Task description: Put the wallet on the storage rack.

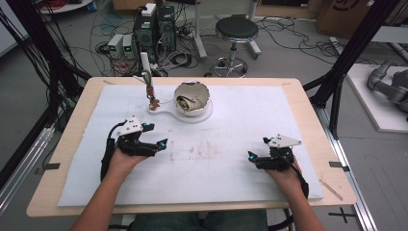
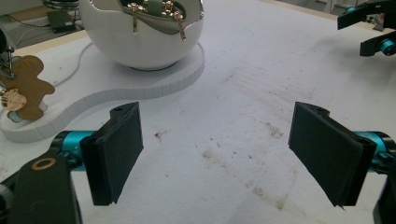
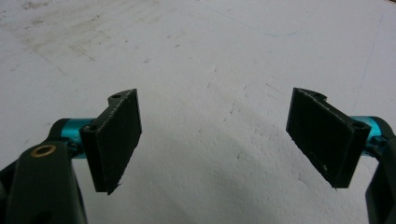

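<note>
Our left claw [image 1: 159, 134] rests spread on the tabletop [image 1: 298, 103], the white bowl [image 1: 192, 98] near ahead; our right claw [image 1: 257, 149], spread, lies well apart.

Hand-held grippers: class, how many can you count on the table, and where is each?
2. The left hand-held gripper rests on the white mat at its left, jaws open, nearest the white bowl. The right hand-held gripper rests at the mat's right, jaws open.
</note>
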The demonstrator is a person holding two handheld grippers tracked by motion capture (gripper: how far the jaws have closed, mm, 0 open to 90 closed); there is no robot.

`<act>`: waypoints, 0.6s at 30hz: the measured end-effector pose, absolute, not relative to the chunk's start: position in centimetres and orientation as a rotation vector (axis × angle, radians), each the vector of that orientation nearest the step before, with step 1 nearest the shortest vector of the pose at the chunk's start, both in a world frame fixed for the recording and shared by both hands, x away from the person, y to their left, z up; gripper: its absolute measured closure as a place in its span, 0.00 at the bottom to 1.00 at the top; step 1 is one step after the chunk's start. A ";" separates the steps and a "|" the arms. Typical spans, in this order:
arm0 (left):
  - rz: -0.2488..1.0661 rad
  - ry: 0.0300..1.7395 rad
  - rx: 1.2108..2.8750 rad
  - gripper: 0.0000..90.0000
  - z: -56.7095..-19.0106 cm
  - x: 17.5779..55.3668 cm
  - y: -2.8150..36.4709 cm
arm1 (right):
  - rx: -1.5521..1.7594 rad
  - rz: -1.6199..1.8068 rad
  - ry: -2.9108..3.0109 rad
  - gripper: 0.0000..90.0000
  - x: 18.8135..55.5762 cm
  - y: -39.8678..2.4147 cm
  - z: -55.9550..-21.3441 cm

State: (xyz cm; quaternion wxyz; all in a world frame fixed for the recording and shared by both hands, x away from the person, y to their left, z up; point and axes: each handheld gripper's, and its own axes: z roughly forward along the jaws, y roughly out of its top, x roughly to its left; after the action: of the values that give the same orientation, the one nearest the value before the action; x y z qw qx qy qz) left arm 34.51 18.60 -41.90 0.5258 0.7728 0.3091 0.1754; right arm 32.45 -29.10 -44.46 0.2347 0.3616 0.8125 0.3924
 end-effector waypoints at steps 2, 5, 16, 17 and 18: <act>0.424 0.738 1.852 0.20 -41.9 34.5 18.7 | 1.000 1.073 2.231 0.20 32.5 -29.0 -44.5; 0.428 0.747 1.850 0.20 -42.1 34.6 18.8 | 0.992 1.069 2.240 0.20 32.5 -28.9 -44.5; 0.438 0.755 1.860 0.20 -42.3 34.8 18.9 | 0.984 1.056 2.247 0.20 32.5 -28.7 -44.5; 0.437 0.757 1.861 0.20 -42.3 34.8 19.0 | 0.984 1.056 2.248 0.20 32.5 -28.7 -44.5; 0.435 0.759 1.858 0.20 -42.3 34.8 19.0 | 0.986 1.051 2.250 0.20 32.5 -28.7 -44.5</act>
State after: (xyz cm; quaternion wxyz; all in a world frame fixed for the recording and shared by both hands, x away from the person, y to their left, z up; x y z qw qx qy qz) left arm 34.84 18.99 -42.34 0.5175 0.7742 0.3163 0.1813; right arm 32.52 -28.66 -44.49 0.2327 0.3589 0.8189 0.3826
